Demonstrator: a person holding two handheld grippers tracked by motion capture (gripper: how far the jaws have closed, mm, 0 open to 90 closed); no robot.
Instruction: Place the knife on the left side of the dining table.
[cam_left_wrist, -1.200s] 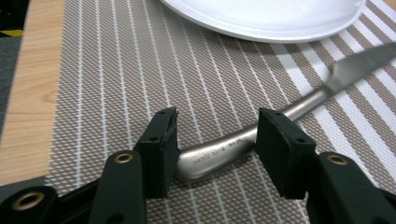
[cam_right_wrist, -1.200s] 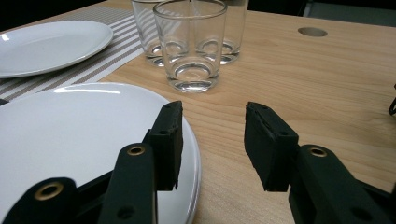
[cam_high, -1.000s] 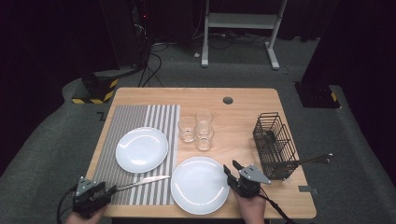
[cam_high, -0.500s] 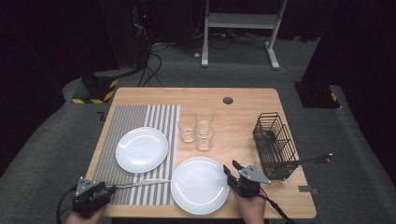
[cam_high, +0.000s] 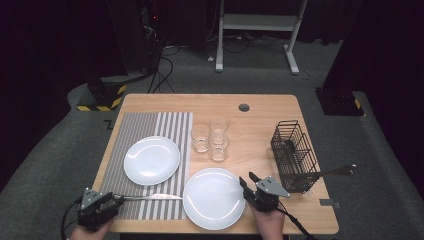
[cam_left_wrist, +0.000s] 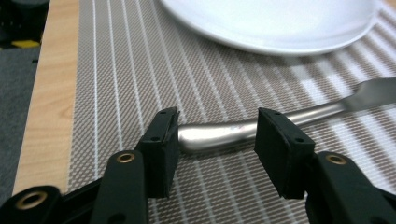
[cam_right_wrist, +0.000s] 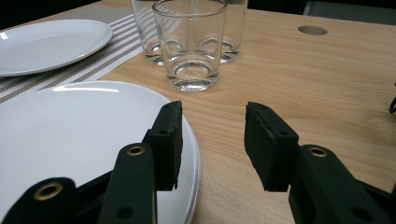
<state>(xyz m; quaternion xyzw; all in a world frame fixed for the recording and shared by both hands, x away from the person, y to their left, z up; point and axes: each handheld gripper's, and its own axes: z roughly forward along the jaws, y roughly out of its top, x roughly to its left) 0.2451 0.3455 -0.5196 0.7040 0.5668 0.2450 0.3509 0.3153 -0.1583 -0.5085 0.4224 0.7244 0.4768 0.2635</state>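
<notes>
The slim, stiff, slippery steel knife (cam_left_wrist: 261, 122) is best taken at its handle, just below the white round plate (cam_left_wrist: 280, 28); the left gripper (cam_left_wrist: 217, 140) is held apart around it, not yet pressing.

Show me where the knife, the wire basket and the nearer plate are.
knife (cam_left_wrist: 212, 136), left gripper view, on its handle end.
wire basket (cam_high: 294, 155), high view, on its near side wall.
nearer plate (cam_high: 214, 198), high view, on its bare middle.
</notes>
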